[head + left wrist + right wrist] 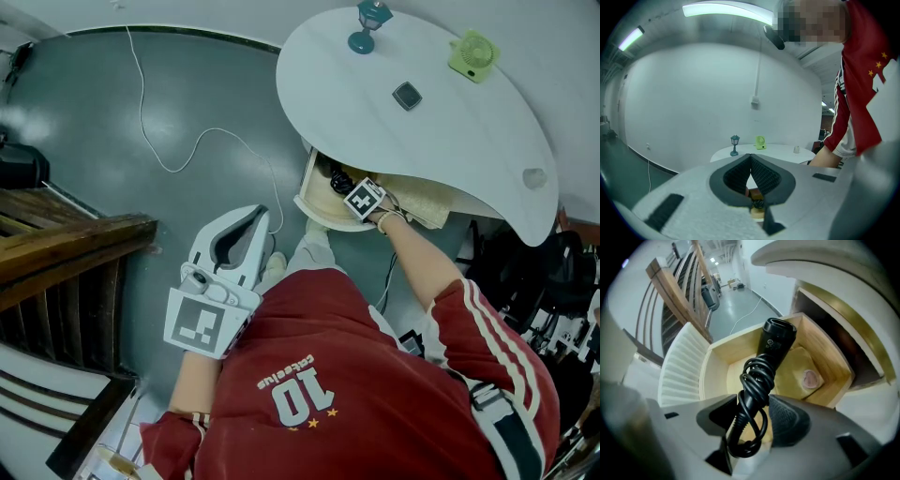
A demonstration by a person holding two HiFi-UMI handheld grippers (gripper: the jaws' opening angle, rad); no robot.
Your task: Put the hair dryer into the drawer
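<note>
Because the drawer [315, 204] stands pulled out from under the table's [441, 141] near edge, the right gripper [754, 414] can point steeply down into it. Its jaws are closed on the hair dryer [776, 339] at the handle, where the cord [757, 376] is wound. This probably keeps the cord bundled so it goes in with the dryer. The dryer's body is already down between the drawer's wooden walls, above a yellowish pouch [806, 376]. The left gripper [255, 221] hangs back by the person's chest with its jaws together and nothing in them, so it seems unneeded for this step.

There is one hair dryer, one drawer, one pouch and two grippers. On the table are one small lamp [372, 22], one green fan [474, 54] and one dark square item [407, 96].
</note>
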